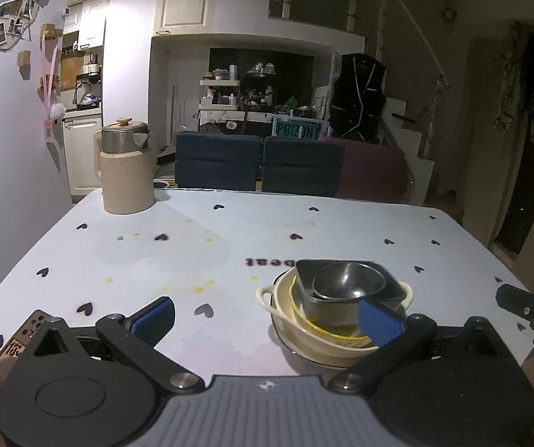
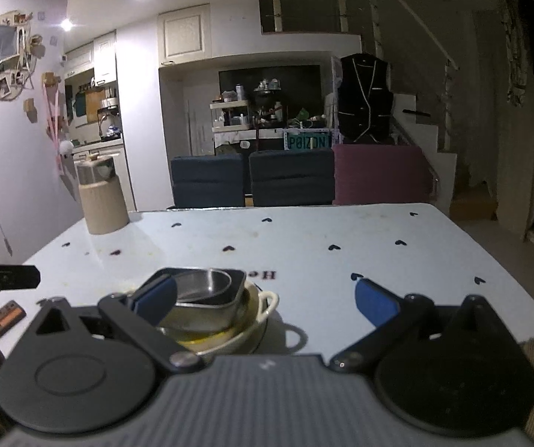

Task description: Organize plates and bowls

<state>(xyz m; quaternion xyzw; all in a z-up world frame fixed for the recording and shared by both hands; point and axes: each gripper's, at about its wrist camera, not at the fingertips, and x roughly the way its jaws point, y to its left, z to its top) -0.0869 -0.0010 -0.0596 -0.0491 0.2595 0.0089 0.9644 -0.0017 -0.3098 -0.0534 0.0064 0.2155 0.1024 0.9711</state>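
- My left gripper (image 1: 267,316) has its fingers spread wide and holds nothing; the right-hand blue pad (image 1: 378,320) sits in front of the near rim of the stack in the lower right of the left view, whether touching it I cannot tell
- My right gripper (image 2: 265,300) is just as wide apart and empty, with the stack behind its left pad (image 2: 155,296) in the lower left of that view
- The stack stands on the pale table (image 1: 192,246): a cream handled dish (image 1: 267,296) at the bottom, a yellow-rimmed bowl (image 1: 296,303) inside it, then a squarish steel container (image 1: 390,283) with a round steel bowl (image 1: 349,281) nested on top
- I judge the ceramic pieces heavy and chip-prone, the steel ones light, smooth and slippery, likely to slide or clatter if tilted
- Best hold, I think, is a rim edge pinched between the pads, or the cream dish's small side handle, lifted level
- A kettle (image 1: 125,167) stands well apart at the upper left
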